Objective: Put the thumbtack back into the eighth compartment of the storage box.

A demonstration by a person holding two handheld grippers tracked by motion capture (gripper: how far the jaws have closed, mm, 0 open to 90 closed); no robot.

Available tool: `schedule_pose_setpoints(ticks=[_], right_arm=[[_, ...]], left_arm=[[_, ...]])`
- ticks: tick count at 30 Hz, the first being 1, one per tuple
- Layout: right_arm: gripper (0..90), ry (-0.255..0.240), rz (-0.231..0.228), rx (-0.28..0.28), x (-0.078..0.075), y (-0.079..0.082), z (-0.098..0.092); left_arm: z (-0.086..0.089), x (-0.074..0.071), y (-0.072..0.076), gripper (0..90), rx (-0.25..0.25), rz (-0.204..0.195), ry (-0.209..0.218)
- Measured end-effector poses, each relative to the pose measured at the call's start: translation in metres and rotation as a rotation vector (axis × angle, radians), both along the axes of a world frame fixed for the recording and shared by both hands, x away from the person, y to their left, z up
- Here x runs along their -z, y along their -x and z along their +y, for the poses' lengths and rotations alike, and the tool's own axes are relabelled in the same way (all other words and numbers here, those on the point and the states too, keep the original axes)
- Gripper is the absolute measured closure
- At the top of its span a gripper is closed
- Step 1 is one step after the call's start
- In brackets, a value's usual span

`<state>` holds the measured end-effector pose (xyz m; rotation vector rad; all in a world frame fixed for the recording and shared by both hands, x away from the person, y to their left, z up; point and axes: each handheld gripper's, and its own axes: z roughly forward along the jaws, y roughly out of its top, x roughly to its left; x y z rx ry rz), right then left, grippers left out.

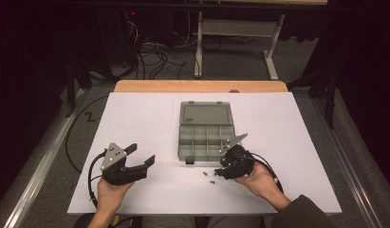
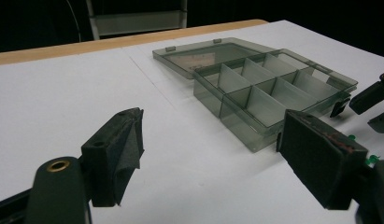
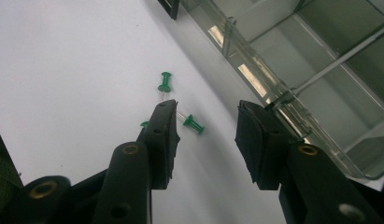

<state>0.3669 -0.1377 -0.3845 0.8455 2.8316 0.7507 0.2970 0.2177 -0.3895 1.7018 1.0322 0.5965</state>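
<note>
Green pushpins (image 3: pixel 193 123) by the open box (image 1: pixel 205 133) — tiny, light, sharp.
Your right hand-held gripper (image 3: pixel 206 133) gapes, nothing between its jaws; left hand-held gripper (image 2: pixel 213 163) released. Pinch the plastic head — pins roll.

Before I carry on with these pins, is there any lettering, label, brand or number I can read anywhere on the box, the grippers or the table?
None can be read.
Open grey see-through plastic compartment box: a faint reddish patch shows through its lid in the left gripper view, too blurred to read.
Small black latch at the box's front edge: a pale mark, too small to read.
Green plastic push pins, black two-jaw grippers and white table top: no lettering visible.
</note>
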Motion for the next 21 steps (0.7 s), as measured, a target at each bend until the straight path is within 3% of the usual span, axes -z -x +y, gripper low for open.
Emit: schedule_pose_setpoints(ticks=[7,21], right_arm=[[63.3,0.060,0.013,-0.031,0.004,-0.003,0.010],[68.6,0.136,0.038,-0.075,0.006,-0.006,0.026]], left_arm=[[0.000,0.000,0.000,22.2,0.003,0.001,0.001],[-0.001,0.000,-0.001,22.3,0.010,0.006,-0.004]])
